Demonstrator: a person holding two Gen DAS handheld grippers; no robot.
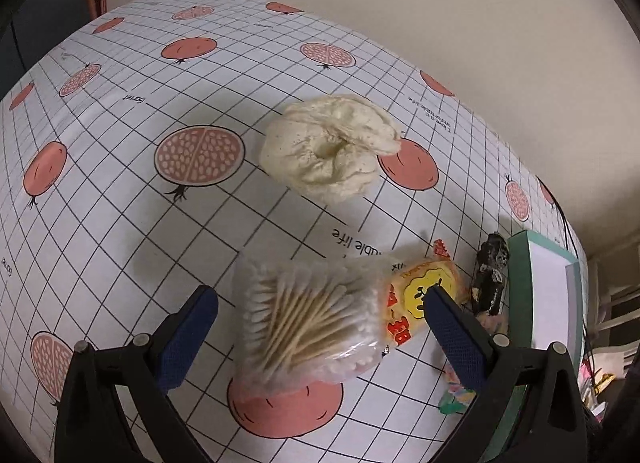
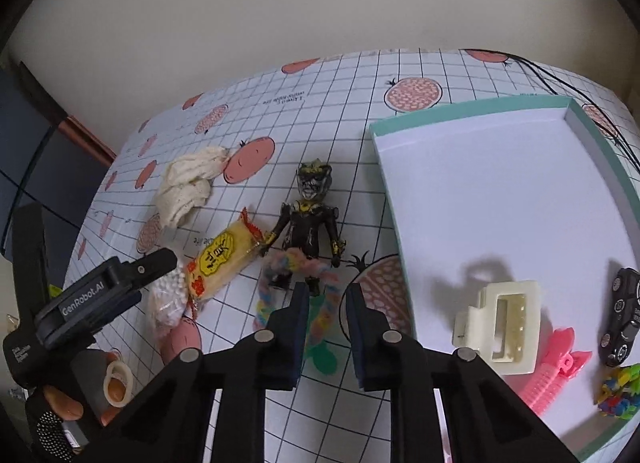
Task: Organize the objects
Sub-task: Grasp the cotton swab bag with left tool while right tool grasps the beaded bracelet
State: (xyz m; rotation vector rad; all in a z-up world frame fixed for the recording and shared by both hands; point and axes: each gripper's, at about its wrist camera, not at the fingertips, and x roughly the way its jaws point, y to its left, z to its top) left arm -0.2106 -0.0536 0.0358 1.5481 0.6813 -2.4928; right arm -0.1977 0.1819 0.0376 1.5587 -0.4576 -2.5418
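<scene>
Since the bag of cotton swabs (image 1: 312,319) lying on the near worktop (image 1: 120,143) between the spread fingers of the left claw (image 1: 320,303) is light, crinkly and slippery, it is best pinched across its bulging middle; the right claw (image 2: 326,295) hangs empty and apart over the braided cord (image 2: 320,303), left of the green box (image 2: 600,151)

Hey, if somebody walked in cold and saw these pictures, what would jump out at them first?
Probably the black and gold action figure lying face up on the pomegranate-print tablecloth, just left of the mint-rimmed box. Next, the bag of cotton swabs between the open left tool, and the cream hair claw inside the box.
</scene>
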